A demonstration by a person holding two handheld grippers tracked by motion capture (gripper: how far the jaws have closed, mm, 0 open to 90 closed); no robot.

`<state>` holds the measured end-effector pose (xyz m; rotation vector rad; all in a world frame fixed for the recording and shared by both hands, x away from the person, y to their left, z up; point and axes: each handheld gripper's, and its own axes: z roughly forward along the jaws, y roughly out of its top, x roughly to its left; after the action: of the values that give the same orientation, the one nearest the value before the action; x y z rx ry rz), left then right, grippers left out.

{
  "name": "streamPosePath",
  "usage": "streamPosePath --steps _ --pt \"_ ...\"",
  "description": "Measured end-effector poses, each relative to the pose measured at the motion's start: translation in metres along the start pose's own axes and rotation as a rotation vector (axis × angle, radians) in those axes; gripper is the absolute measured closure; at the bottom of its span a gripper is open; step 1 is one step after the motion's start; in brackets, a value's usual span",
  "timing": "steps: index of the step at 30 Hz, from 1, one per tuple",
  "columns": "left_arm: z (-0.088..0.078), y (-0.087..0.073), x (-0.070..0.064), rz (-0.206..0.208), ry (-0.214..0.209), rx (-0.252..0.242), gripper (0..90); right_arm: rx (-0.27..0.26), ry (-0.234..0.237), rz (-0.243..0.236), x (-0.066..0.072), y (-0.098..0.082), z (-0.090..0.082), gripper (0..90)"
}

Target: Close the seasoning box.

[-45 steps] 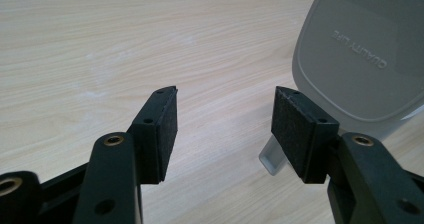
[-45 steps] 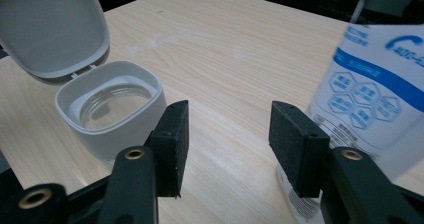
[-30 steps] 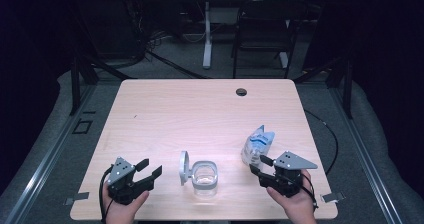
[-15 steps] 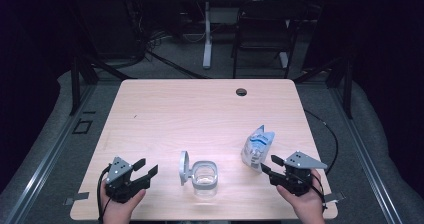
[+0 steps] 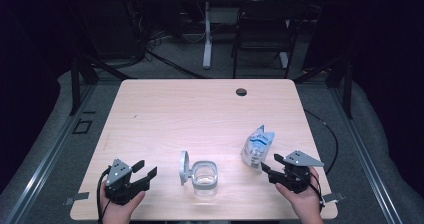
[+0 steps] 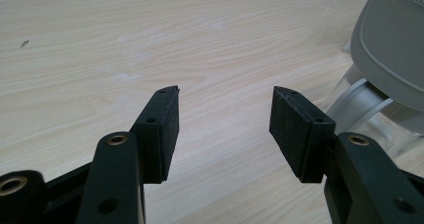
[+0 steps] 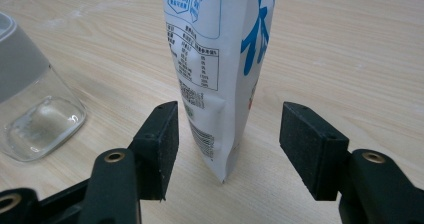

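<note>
Right tongs point(image 5: 274, 169) had backed off toward 5 o'clock, jaws just widening around the pouch point(image 5: 257, 146) — untouched, upright on the tabletop point(image 5: 200, 114). Left tongs point(image 5: 141, 171) gaped empty. A nudge could topple it.

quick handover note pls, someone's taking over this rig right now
Right hand-held gripper: open, jaws have just been opening, white pouch standing upright between them, pads not pressing it.
Left hand-held gripper: open, nothing between its jaws, beside the glass jar.
Jar: near the table's front edge, hinged lid flipped up.
Done: jar opened, pouch set down right of it.
Left: probably emptying the pouch into the jar.
</note>
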<state>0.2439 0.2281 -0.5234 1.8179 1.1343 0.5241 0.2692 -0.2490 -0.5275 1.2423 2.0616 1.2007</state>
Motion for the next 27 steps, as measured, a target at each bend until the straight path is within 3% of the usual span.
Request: streamPosePath --steps 15,22,27 --pt "-0.013 -0.009 0.010 -0.025 0.037 -0.005 46.0 0.019 0.006 0.001 0.006 -0.001 0.028 37.6" --pt "-0.016 -0.011 0.012 -0.029 0.050 -0.005 45.9 -0.004 -0.007 0.036 0.005 -0.003 0.035 37.7" --pt "-0.018 -0.013 0.014 -0.036 0.057 0.000 46.0 -0.011 -0.010 0.025 0.005 -0.003 0.041 37.8"
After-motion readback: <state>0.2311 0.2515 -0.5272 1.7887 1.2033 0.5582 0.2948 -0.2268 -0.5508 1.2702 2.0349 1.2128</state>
